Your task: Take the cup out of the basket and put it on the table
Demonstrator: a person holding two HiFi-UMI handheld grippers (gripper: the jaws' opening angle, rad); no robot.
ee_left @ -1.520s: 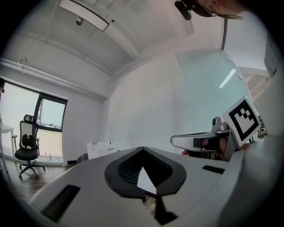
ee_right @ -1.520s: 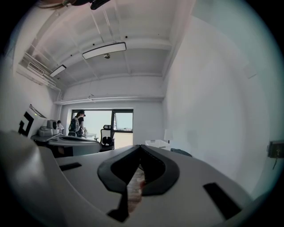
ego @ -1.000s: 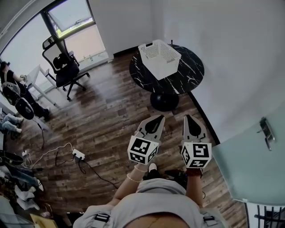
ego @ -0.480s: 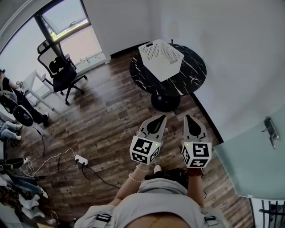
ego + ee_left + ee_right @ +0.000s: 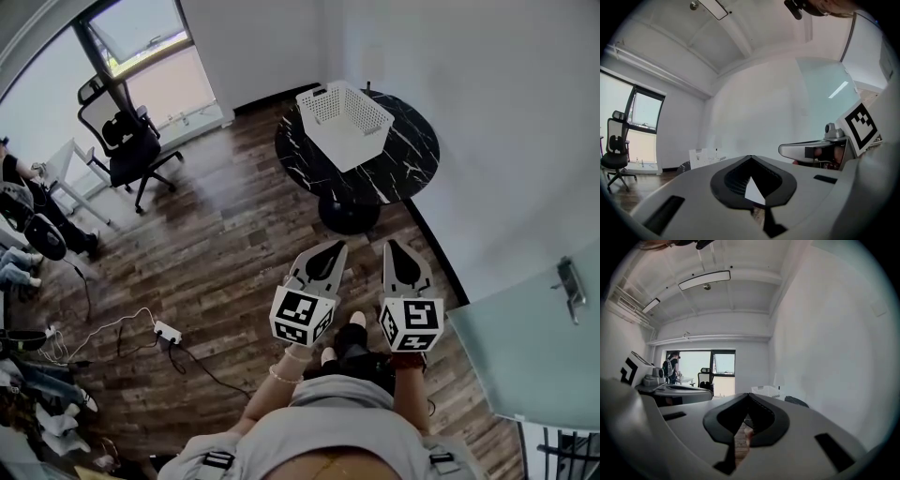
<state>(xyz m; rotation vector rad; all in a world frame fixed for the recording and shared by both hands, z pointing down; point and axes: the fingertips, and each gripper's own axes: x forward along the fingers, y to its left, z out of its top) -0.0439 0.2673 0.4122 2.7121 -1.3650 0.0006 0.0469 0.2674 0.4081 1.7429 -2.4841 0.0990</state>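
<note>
The white perforated basket (image 5: 356,148) stands on the far round black marble worktop (image 5: 405,161), toward its left side. Its inside is too small to read from here, so the cup cannot be made out. Well apart from it, near the person's body and over the wooden floor (image 5: 225,248), the left tongs (image 5: 330,247) and right tongs (image 5: 394,247) are held side by side, pointing at the worktop. Each pair is pressed together with nothing pinched. The cube (image 5: 302,317) on each bears square black-and-white markers. A black office chair (image 5: 127,141) stands far left by the window, and a white power strip (image 5: 167,330) lies on the floor at near left.
</note>
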